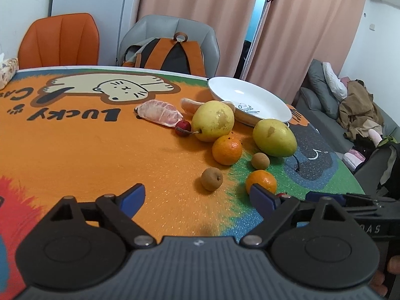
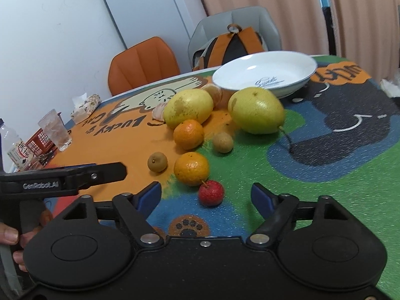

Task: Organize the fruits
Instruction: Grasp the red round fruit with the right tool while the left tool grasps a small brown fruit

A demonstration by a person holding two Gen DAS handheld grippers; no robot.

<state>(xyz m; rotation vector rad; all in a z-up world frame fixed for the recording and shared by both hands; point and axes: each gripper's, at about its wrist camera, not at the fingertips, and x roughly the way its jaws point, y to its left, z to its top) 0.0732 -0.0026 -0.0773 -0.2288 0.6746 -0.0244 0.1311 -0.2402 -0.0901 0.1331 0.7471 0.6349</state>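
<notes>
Left claw [image 1: 197,197]: jaws wide apart, holding nothing, low over the bench [image 1: 87,155].
Right claw [image 2: 206,197]: jaws wide apart, holding nothing; a red fruit [image 2: 211,192] lies between its tips.
Oranges: one [image 2: 191,168] touching the red fruit, another [image 2: 188,134] behind it.
Brown fruits: two small ones [image 2: 157,161] [image 2: 223,142] beside the oranges.
Pears: two [image 2: 188,108] [image 2: 256,110] just in front of the plate.
Plate [image 2: 265,71]: white, with no fruit in it, at the far edge.
Peeled segments: pink one [image 1: 160,113] left of the pears.

Both wrist cameras sit low over the table [image 1: 75,150], facing the fruit pile and white plate [image 1: 250,95]. The left view looks from the pile's left, the right from nearer its right; both share fruit and plate [image 2: 265,72].
</notes>
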